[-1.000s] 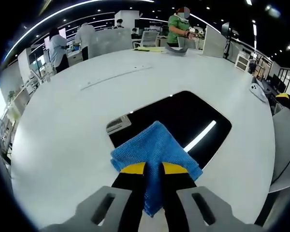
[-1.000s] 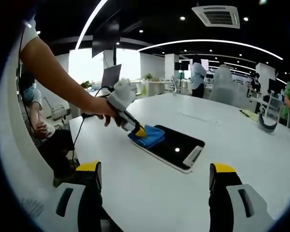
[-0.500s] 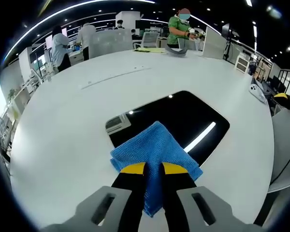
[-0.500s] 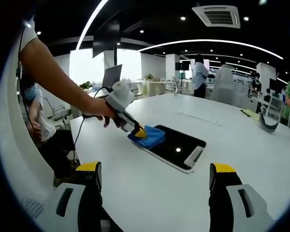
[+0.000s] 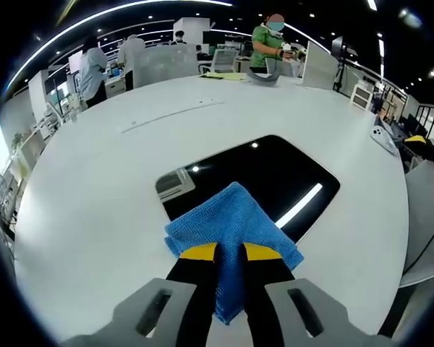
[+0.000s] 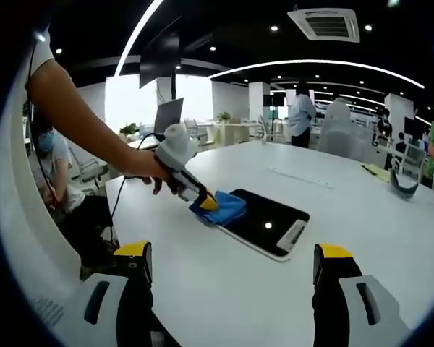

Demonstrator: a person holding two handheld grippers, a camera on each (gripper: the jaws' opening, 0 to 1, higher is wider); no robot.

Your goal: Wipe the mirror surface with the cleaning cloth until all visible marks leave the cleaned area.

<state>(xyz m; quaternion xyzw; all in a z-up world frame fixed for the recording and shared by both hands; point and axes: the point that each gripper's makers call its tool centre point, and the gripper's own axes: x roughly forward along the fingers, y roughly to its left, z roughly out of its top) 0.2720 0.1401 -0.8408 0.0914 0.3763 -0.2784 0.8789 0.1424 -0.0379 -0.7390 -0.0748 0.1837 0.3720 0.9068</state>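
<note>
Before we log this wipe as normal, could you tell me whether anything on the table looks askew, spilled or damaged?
Nothing stands out. The mirror lies flat on the white table, with no visible crack or spill. The left claw holds the blue cloth on the mirror's near end. The right claw is open, away from it.

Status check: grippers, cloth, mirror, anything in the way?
Left gripper shut on cloth, pressed on mirror near edge. Right gripper open, off the table. Nothing blocking the mirror.

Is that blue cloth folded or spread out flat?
Folded: the cloth shows stacked layers, pinched in the left gripper on the mirror.
</note>
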